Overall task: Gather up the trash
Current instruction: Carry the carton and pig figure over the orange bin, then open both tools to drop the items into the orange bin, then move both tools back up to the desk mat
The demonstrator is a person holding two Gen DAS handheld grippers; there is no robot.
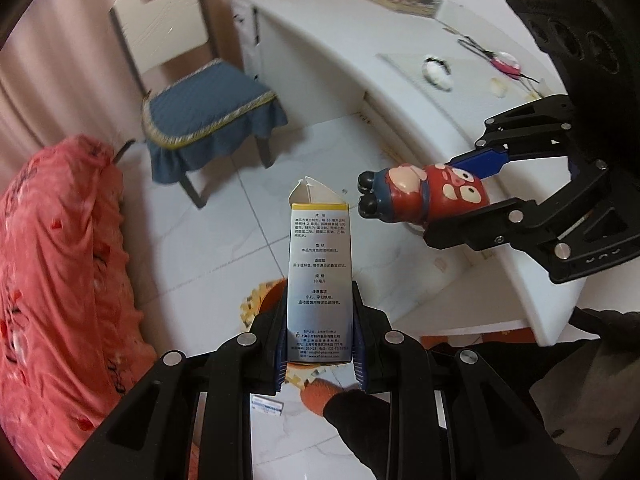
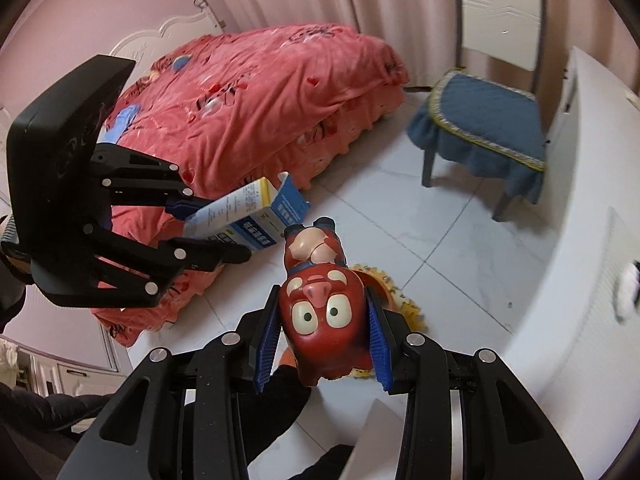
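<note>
The left gripper (image 1: 320,344) has its fingers pinching a small paper box (image 1: 320,280) up over the floor, the right gripper (image 2: 324,336) has its fingers pinching a red pig toy (image 2: 324,320), so both still need dropping somewhere, and only the left view shows more bits on the table (image 1: 320,52).

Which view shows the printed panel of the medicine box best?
Left wrist: the medicine box faces the lens in the left gripper, its text sharp. The right wrist view shows it smaller, tilted and blurred.
</note>
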